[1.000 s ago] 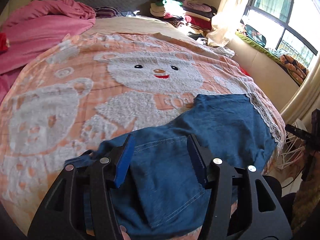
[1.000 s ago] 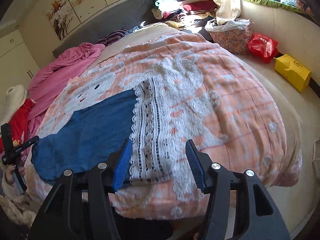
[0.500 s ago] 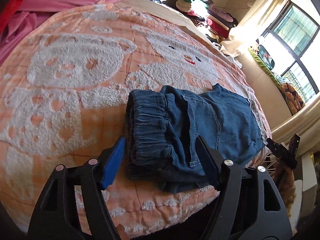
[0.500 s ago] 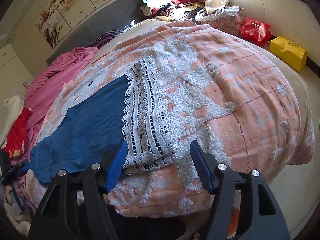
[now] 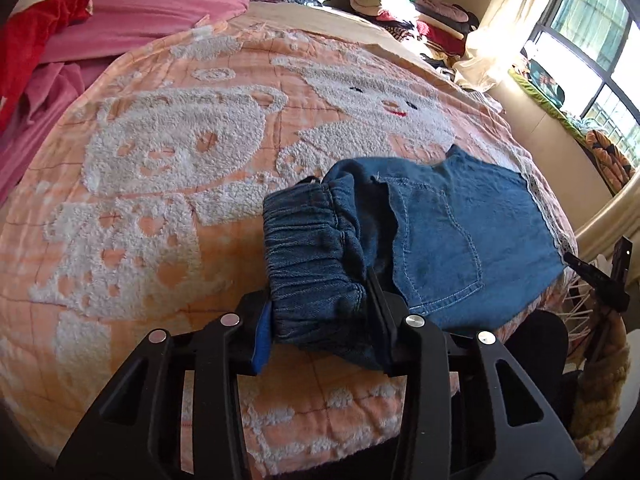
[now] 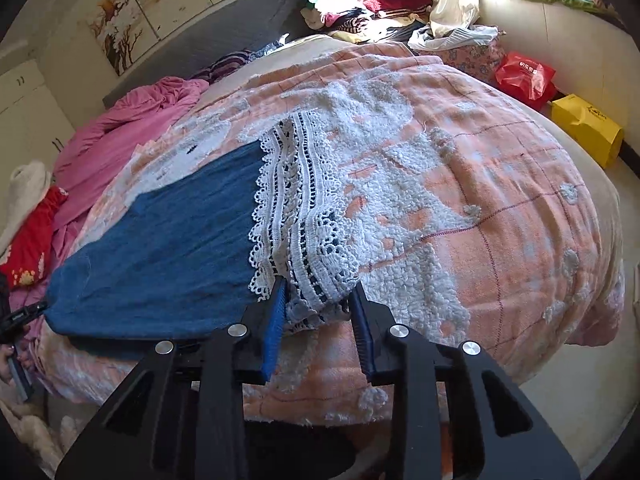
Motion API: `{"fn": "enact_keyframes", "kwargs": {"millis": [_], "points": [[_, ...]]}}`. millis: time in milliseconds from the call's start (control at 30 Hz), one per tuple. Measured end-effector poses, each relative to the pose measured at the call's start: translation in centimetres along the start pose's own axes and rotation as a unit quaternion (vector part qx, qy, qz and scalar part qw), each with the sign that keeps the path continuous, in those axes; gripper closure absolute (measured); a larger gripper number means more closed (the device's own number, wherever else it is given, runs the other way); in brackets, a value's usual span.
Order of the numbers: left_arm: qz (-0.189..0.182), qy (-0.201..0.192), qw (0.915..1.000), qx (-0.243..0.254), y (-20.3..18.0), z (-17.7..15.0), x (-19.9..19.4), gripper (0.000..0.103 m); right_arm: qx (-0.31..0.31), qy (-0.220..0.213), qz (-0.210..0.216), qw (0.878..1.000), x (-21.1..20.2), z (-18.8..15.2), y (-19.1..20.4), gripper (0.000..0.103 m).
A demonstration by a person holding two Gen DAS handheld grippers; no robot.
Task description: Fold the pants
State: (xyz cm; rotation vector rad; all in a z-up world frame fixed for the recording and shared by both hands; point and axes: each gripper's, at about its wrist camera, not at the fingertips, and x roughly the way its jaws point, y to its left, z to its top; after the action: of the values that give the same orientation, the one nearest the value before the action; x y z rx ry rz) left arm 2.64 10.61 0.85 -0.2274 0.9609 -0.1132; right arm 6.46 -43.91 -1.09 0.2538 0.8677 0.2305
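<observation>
Blue denim pants point(image 5: 452, 236) with a white lace hem lie on an orange bear-print blanket point(image 5: 168, 168). In the left wrist view my left gripper point(image 5: 320, 320) is shut on the bunched elastic waistband point(image 5: 308, 248) at the bed's near edge. In the right wrist view the pants point(image 6: 168, 248) stretch left and the lace hem point(image 6: 296, 216) runs toward me. My right gripper point(image 6: 320, 312) is shut on the near corner of the lace hem.
A pink quilt point(image 5: 132, 20) and a red garment point(image 5: 36, 40) lie at the far left. Piled clothes point(image 6: 360, 8) sit at the headboard. A red bag point(image 6: 524, 76) and a yellow bag point(image 6: 584, 128) lie on the floor at right. A window point(image 5: 592, 28) is at right.
Both grippers moved in and closed. The left went from open around the waistband to shut on it. The right went from open at the lace hem to shut on its corner.
</observation>
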Motion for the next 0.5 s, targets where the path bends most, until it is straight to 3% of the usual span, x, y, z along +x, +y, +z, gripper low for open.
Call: {"fn": "enact_keyframes", "kwargs": {"millis": [67,167,200,267,400,500], "points": [[0.017,0.021,0.9996,0.011,0.0,-0.8,1.9,0.063,-0.008,0.016,-0.016,1.0,0.8,-0.3,0.2,0.069],[0.018,0.013,0.9997,-0.01,0.9,-1.2,3.0,0.046,-0.01,0.019,-0.023,1.0,1.1,-0.4,0.2,0.065],[0.017,0.012,0.9996,-0.017,1.3,-1.1,3.1,0.043,-0.012,0.019,-0.026,0.999,1.0,-0.4,0.2,0.059],[0.012,0.014,0.9995,-0.025,1.8,-0.9,2.6,0.037,-0.012,0.016,-0.029,0.999,0.7,-0.4,0.1,0.056],[0.011,-0.004,0.9995,-0.03,2.4,-0.4,-0.7,0.033,-0.028,-0.016,-0.047,0.998,-1.2,0.1,0.7,0.052],[0.034,-0.041,0.9985,-0.013,1.6,0.3,-3.9,0.033,-0.049,-0.044,-0.044,0.997,-2.5,0.7,2.4,0.049]]}}
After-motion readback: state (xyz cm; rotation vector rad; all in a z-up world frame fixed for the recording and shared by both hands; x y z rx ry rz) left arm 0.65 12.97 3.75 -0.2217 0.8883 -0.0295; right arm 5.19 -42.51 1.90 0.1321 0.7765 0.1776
